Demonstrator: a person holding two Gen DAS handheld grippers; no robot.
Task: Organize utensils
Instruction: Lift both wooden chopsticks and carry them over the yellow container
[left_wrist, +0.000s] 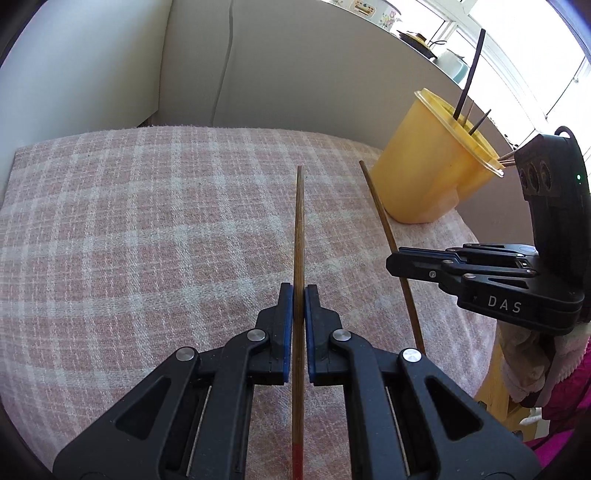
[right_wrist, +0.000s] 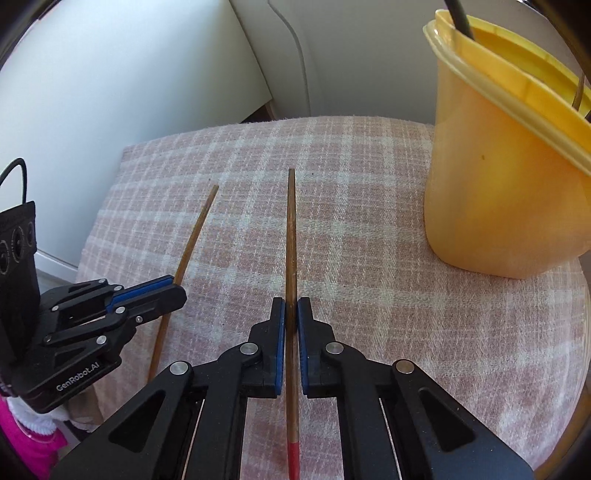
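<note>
Left gripper (left_wrist: 299, 291): seen clamped on a brown chopstick (left_wrist: 298, 236), the blue-padded fingers (left_wrist: 286, 306) pressed against its shaft on both sides.
Left chopstick axis: run straight ahead along the fingers, red-tipped end back toward the wrist, bare end held out over the plaid cloth (left_wrist: 147, 229).
Right gripper (right_wrist: 291, 306): likewise closed on a second chopstick (right_wrist: 291, 236), with the same lengthwise hold and the red end trailing behind the fingers (right_wrist: 304, 317).
Side by side: the two grippers are held near each other, each one caught at the edge of the other's view, their sticks roughly parallel and apart.
Surface: a round top covered by the pink-and-white cloth; no loose utensil can be made out on it.
Yellow holder (right_wrist: 506, 166): stood ahead and to the right, at the far right edge of the surface, several dark sticks (left_wrist: 469, 74) already upright in it.
Key relation: the holder is judged nearer to the right gripper, whose view is filled by it; from the left gripper it lies well off to the right.
Next move, as judged: each stick would need to be tipped upright and lowered through the rim, the right one likely first.
</note>
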